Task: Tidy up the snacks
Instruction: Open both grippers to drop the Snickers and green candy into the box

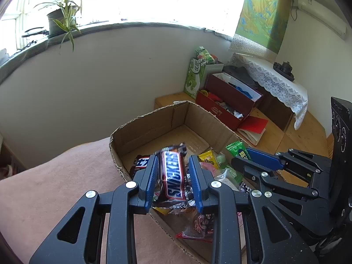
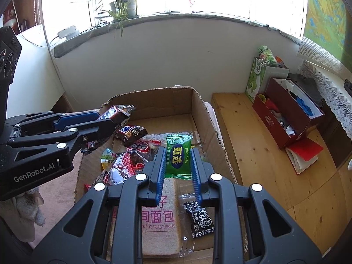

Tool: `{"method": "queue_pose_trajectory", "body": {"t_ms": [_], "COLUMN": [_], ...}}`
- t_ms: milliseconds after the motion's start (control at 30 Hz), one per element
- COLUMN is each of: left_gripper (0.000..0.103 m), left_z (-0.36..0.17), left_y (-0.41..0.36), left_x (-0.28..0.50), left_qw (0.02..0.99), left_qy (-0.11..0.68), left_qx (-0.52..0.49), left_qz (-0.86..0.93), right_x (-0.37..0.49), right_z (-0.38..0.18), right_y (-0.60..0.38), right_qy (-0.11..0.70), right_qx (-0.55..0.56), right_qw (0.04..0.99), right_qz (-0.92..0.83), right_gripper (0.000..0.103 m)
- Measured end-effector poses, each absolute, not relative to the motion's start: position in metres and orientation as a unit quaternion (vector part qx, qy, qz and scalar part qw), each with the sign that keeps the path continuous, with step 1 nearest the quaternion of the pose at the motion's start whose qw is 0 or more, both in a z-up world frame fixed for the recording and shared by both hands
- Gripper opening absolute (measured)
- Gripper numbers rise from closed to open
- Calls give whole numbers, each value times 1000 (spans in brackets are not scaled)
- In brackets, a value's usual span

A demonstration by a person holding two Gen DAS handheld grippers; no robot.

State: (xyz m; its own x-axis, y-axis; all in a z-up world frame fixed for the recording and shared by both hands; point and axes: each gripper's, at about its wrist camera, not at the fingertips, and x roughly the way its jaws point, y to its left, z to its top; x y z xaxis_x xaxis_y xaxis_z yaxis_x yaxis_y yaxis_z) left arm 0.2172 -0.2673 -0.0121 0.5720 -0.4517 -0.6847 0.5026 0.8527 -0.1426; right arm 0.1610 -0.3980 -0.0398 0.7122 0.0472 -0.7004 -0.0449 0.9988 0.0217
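Black arms of our left gripper [image 1: 173, 167] fill the bottom of the left wrist view. Its blue pads are nearly closed and squeeze a brown Snickers bar in a shiny wrapper [image 1: 173, 176], held above the open brown cardboard box [image 1: 140, 129]. Under the bar we see more snacks in the box, but the gripper hides most of them. A dark wrapper with white letters [image 1: 140, 162] peeks out on the left, and a yellow packet [image 1: 206, 157] on the right. Our right gripper [image 1: 242, 155] comes in from the right with a green packet with yellow letters [image 1: 236, 148]; only the packet's top shows here.

Next, in the right wrist view, our right gripper [image 2: 177, 160] is nearly closed too, and its pads pinch the green packet [image 2: 178, 158] over the box [image 2: 202, 114]. Below lies a clear bag of toast bread with pink letters [image 2: 158, 217], partly hidden. Beside it sits a small black packet [image 2: 200, 220]. A red and clear bag [image 2: 129, 160] lies to the left. The left gripper [image 2: 107, 121] holds the Snickers bar [image 2: 118, 113] at the far left of the box.
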Motion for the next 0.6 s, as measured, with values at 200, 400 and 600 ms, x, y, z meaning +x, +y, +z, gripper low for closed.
{"method": "queue_pose_trajectory", "body": {"t_ms": [200,400,600], "left_gripper": [28,38,46], "left_z": [-10,-8,-5], "left_y": [-264,-260,-254], "left_x": [215,212,204], "left_qw": [888,889,891], "left_qy": [373,372,370], "left_qx": [36,34,26], "left_qz": [-266,-264,-262], "right_x": [159,153,140], "right_z": [-39,-38,-35], "right_y": [-397,-397,-396], "right_qy": [378,375,366], "right_qx": [-1,-8,-15], "right_qw": [925,927,931], "right_qz": [20,10,-2], "right_gripper": [37,55,72]}}
